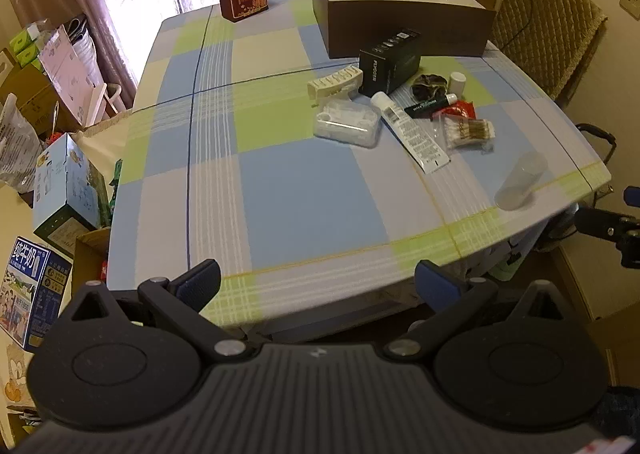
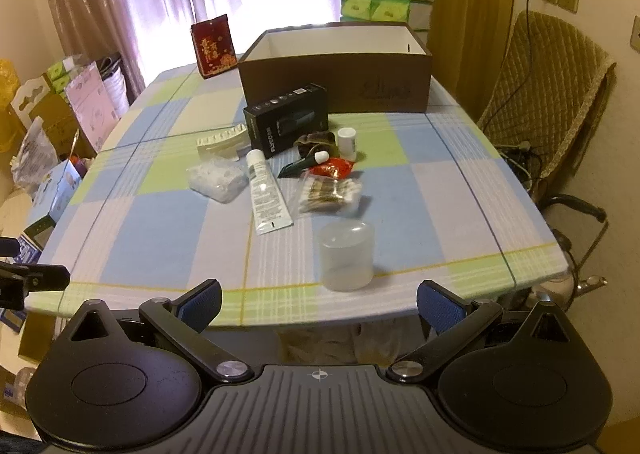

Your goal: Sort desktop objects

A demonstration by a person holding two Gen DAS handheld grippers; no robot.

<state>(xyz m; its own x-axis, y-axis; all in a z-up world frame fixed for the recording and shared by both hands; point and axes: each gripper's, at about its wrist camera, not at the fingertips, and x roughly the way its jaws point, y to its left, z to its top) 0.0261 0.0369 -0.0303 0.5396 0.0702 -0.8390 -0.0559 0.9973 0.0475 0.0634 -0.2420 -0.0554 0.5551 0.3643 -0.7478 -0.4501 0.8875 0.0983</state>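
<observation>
From the left wrist camera we see our left gripper (image 1: 318,282) held spread wide and empty over the near edge of the table, its blue-padded fingers (image 1: 200,284) well apart above the checked tablecloth (image 1: 304,189). The clutter sits toward one o'clock. A white squeeze tube (image 1: 412,129) lies flat, its long axis running from the cap at eleven o'clock to the crimped tail at five o'clock. Just left of it rests a clear plastic box of floss picks (image 1: 348,123), soft-edged and rectangular. A matte black carton (image 1: 390,63) stands behind the tube, and beyond it an open brown cardboard box (image 1: 400,9) with a white lining. A clear bag of cotton swabs (image 1: 468,131) lies right of the tube, its sticks pointing side to side. A frosted translucent cup (image 1: 520,181) stands mouth-down near the table's right edge at three o'clock.

From the right wrist camera our right gripper (image 2: 319,304) is likewise released, fingers apart and holding nothing. The frosted cup (image 2: 347,256) stands dead ahead at twelve o'clock, close to the near edge. The squeeze tube (image 2: 266,191) lies beyond it at eleven o'clock, cap away from us, tail toward us. The swab bag (image 2: 330,191) lies beside it, and the brown box (image 2: 336,73) stands farthest back.
</observation>
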